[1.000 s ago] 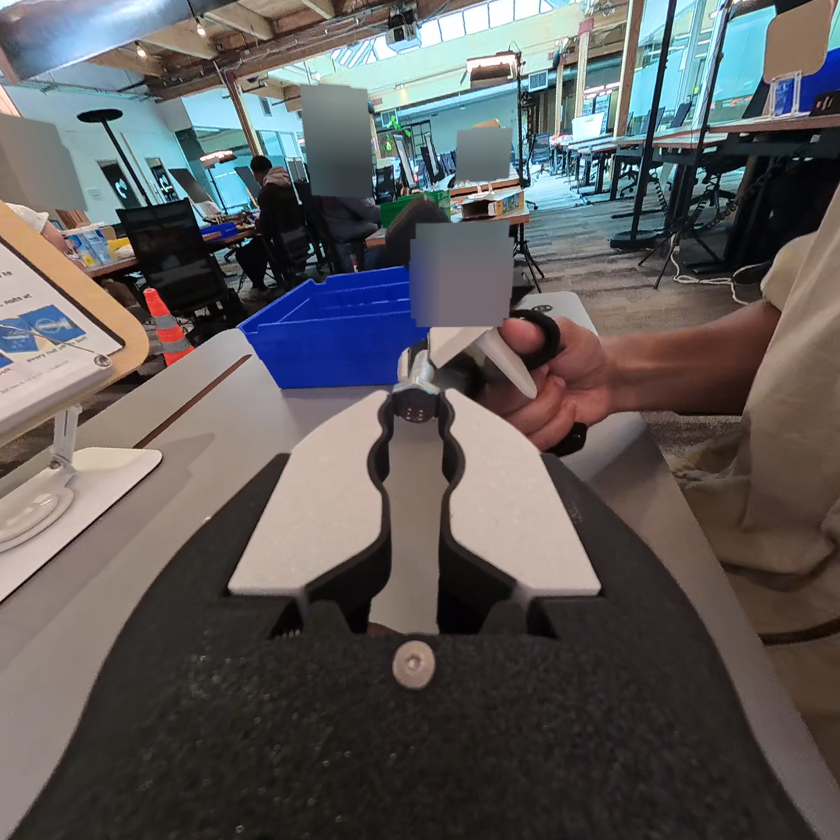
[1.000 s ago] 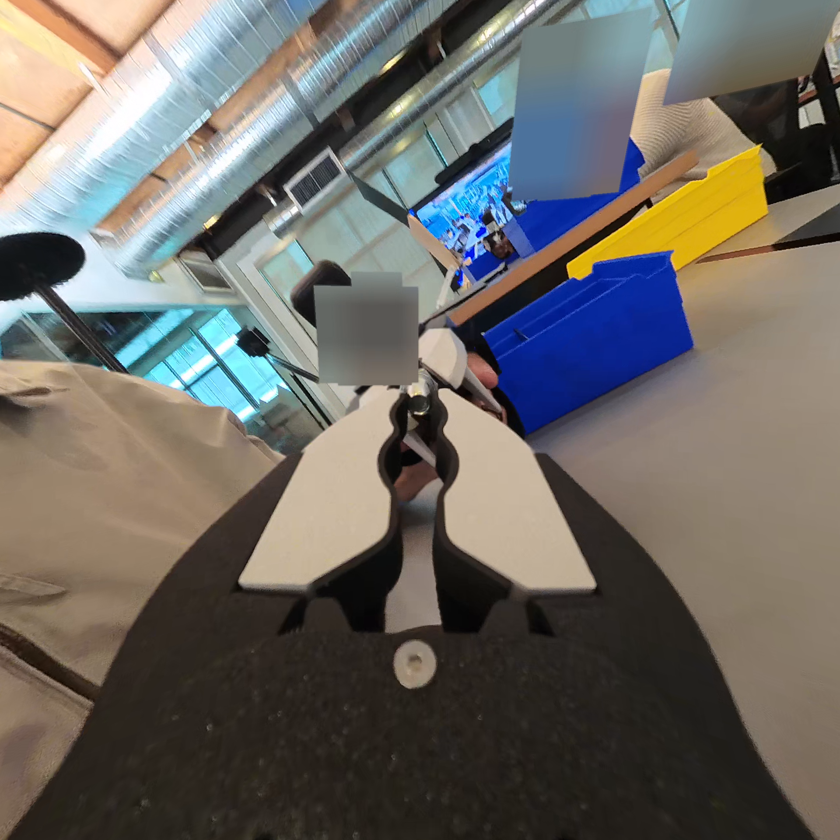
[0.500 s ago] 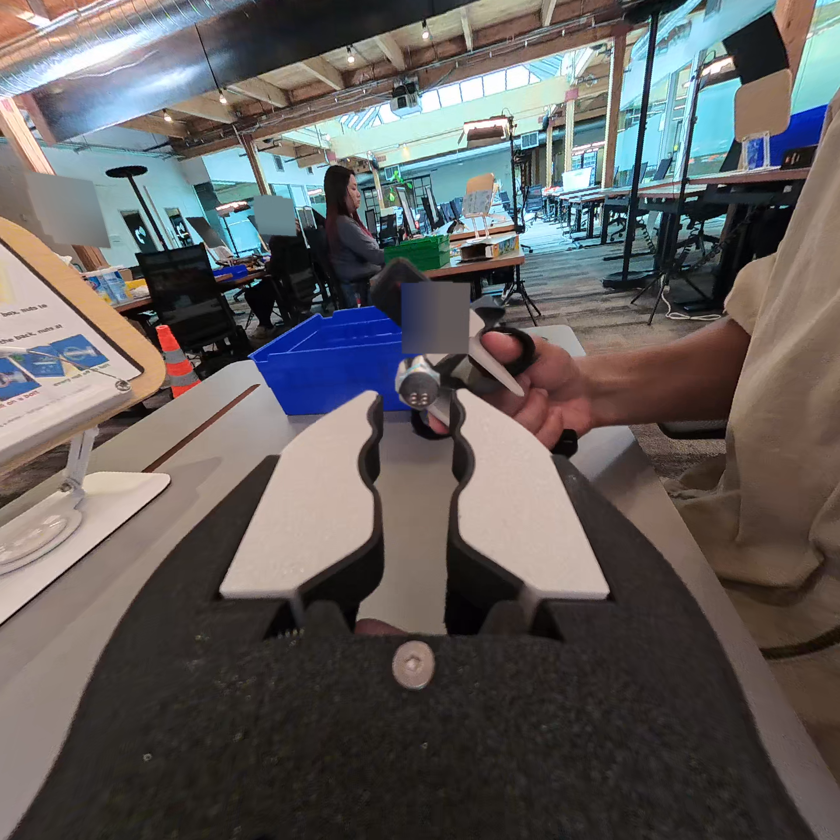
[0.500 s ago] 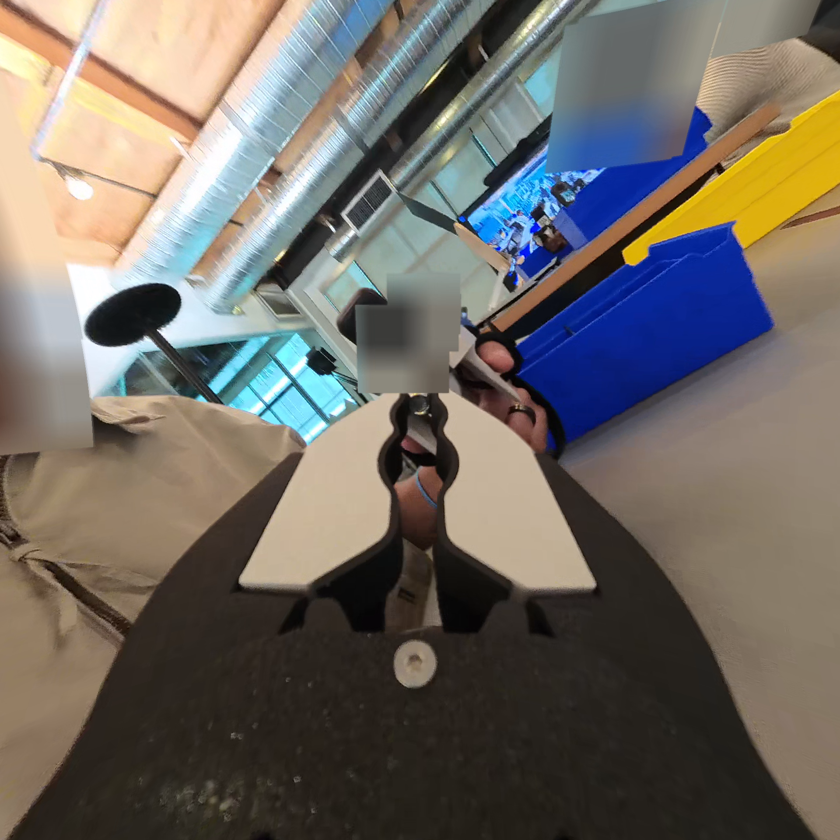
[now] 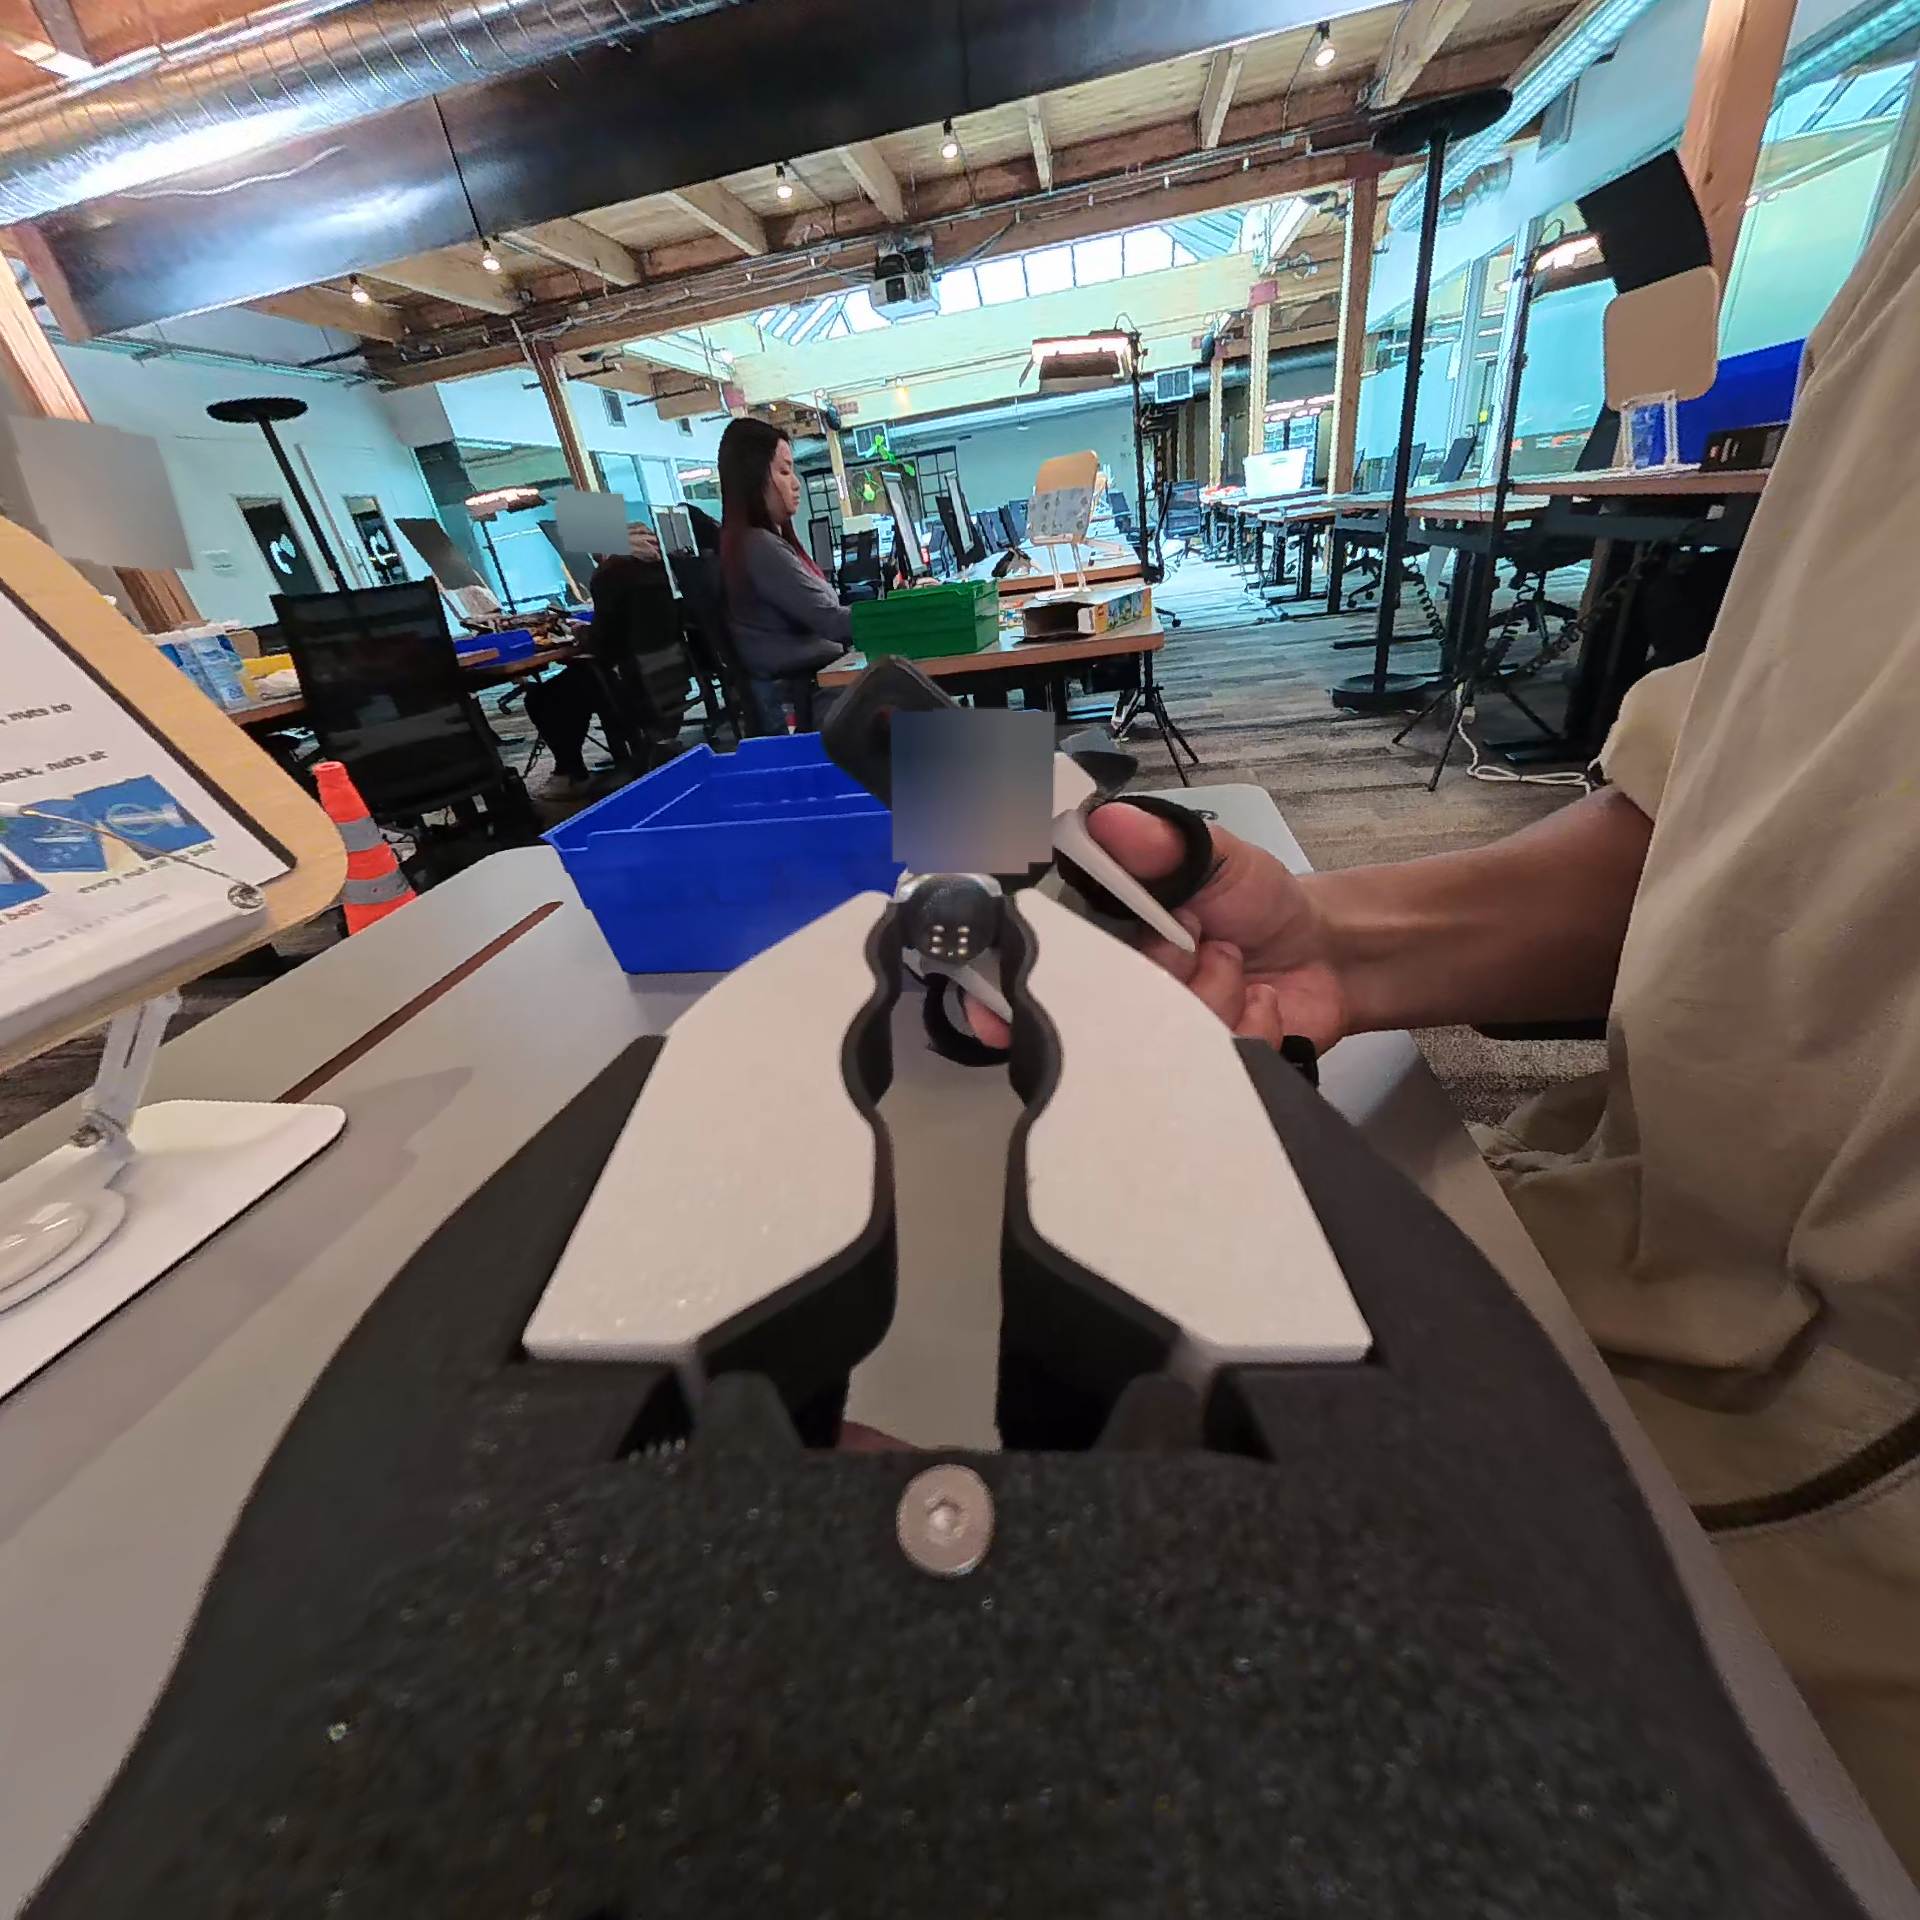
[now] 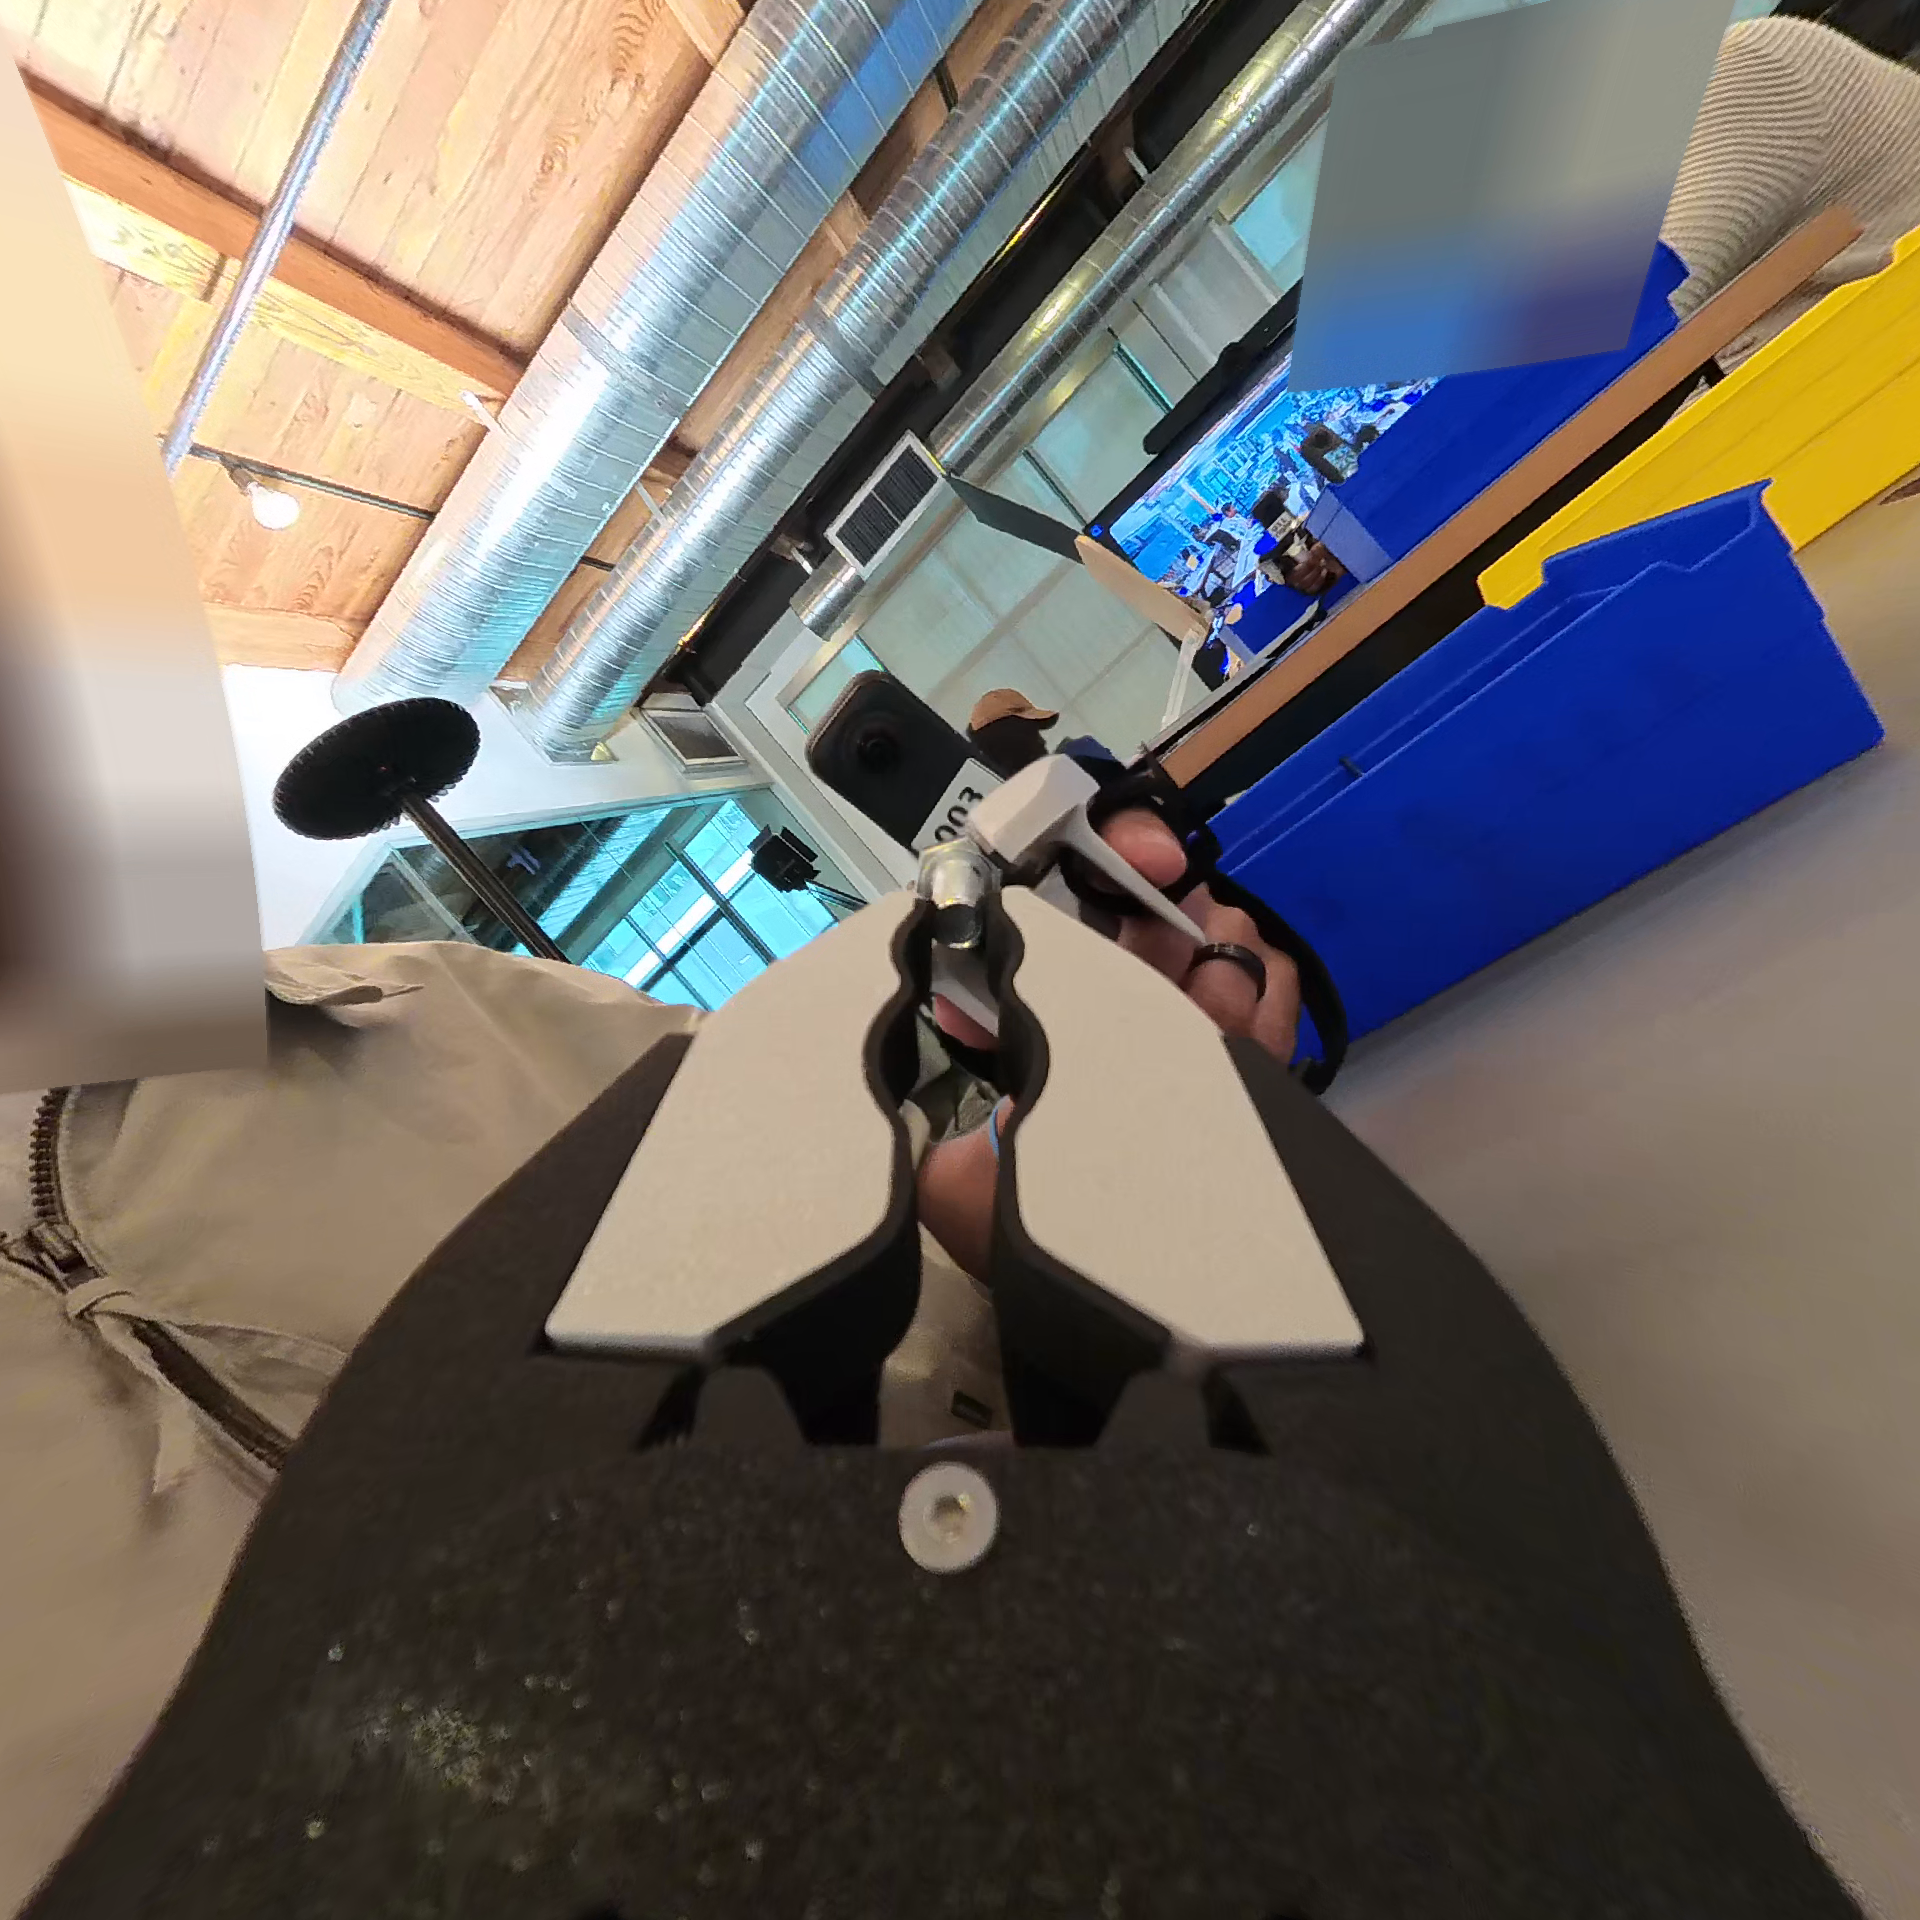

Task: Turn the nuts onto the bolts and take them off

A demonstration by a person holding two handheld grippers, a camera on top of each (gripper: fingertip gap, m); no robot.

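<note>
In the left wrist view my left gripper (image 5: 951, 935) is shut on the round head of a silver bolt (image 5: 951, 928), held above the grey table (image 5: 312, 1195). Just beyond it is my right gripper, in a hand (image 5: 1247, 935) and partly hidden behind a blur patch. In the right wrist view my right gripper (image 6: 956, 925) is rolled to one side. It is shut on the nut (image 6: 961, 928) at the near end of the same bolt (image 6: 940, 868). The left gripper's white fingers (image 6: 1029, 821) meet the bolt from the far side.
A blue bin (image 5: 727, 883) stands on the table behind the grippers, and also shows in the right wrist view (image 6: 1558, 779) with a yellow bin (image 6: 1766, 416) behind it. An instruction board on a white stand (image 5: 125, 831) is at the left. My torso is close on the right. Both grippers' tips are close together, under 4 cm apart.
Half a second ago my left gripper was open with the bolt head off to its left; it is now shut on the head again. My right gripper has kept its grip and rolled further.
</note>
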